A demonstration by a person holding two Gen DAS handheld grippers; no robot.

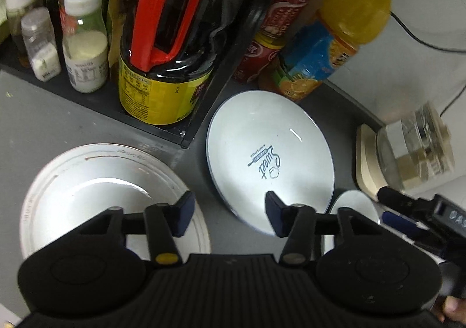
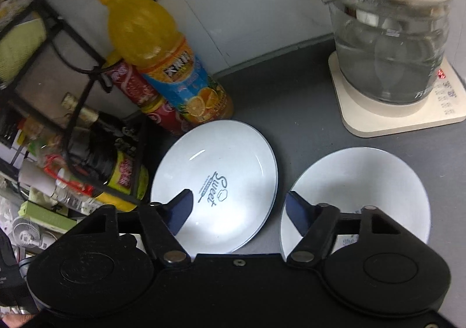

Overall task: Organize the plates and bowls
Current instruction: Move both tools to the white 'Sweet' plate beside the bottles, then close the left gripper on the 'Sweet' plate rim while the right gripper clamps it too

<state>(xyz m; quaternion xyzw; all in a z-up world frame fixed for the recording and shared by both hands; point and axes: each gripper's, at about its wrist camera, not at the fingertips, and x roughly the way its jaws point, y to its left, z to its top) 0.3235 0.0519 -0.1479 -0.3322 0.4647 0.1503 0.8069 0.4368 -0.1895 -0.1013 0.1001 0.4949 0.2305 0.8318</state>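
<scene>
On grey counter (image 2: 305, 112), two plates (image 1: 271, 159), one bowl (image 2: 358, 191).

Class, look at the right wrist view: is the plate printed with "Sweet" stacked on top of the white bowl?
No. The plate lies flat on the grey counter beside the white bowl, with a strip of counter between them.

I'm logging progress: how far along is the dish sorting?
Nothing looks stacked yet. The printed plate, the bowl and the ringed plate lie apart on the counter. Both the left claw and the right claw hover open and empty. All gathering remains.
</scene>
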